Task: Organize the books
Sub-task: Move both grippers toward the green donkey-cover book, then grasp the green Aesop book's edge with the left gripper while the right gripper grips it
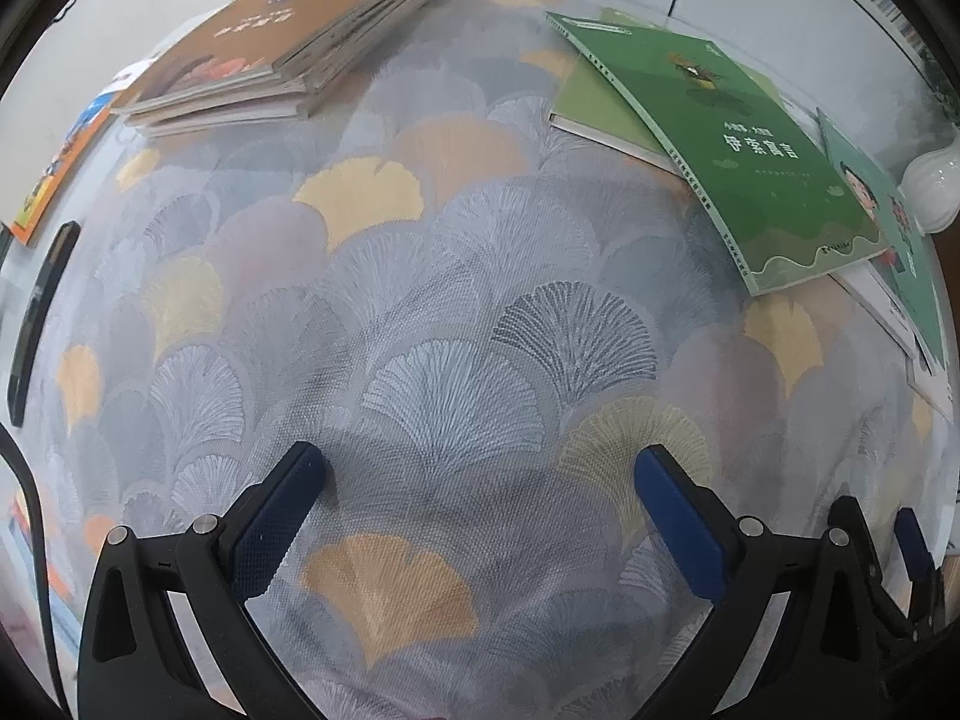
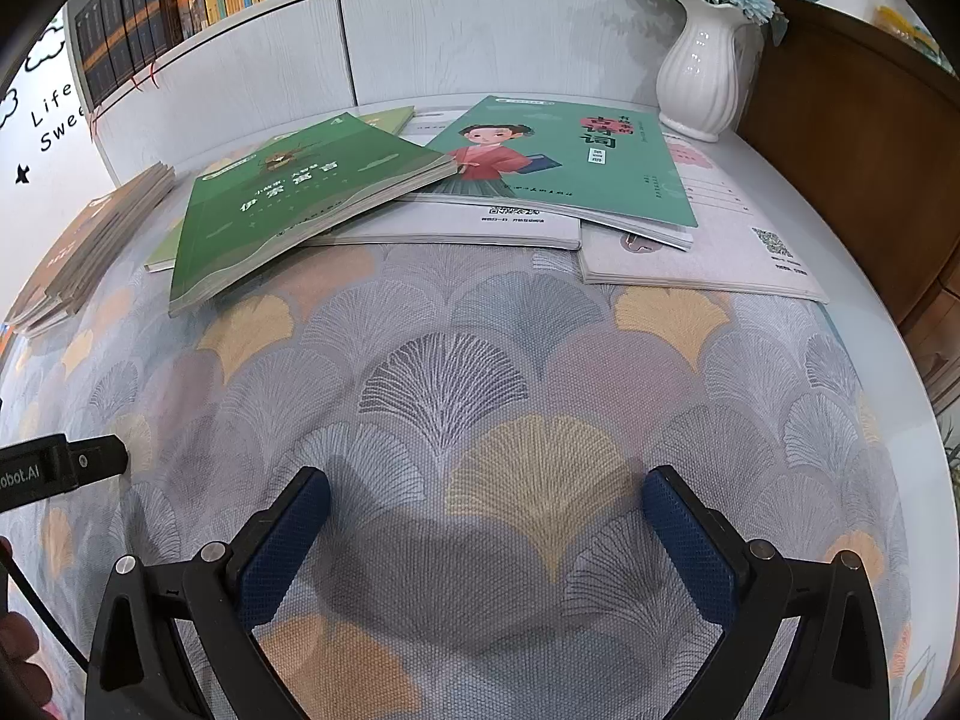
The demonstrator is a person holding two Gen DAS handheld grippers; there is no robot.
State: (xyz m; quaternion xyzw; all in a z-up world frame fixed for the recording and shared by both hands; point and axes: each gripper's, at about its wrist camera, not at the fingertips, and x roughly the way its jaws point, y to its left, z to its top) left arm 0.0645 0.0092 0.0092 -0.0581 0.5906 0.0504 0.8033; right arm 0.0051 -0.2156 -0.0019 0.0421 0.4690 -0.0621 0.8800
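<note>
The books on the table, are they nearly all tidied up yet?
Partly. One neat stack of brown books already sits at the far left of the table. Nothing is in hand: the left gripper and right gripper both hover with jaws open over the leaf-patterned tablecloth. Still messy: the dark green book lies crooked across others, overlapping the teal book with the cartoon girl near the white vase.

Table (image 2: 840,324), white, spread with a ginkgo-leaf cloth (image 2: 480,372). On it: brown book stack (image 1: 282,54) far left, scattered books (image 2: 456,228) far right topped by a green book (image 2: 288,210), white vase (image 2: 699,78) behind, black phone (image 1: 42,312) at left edge.
</note>
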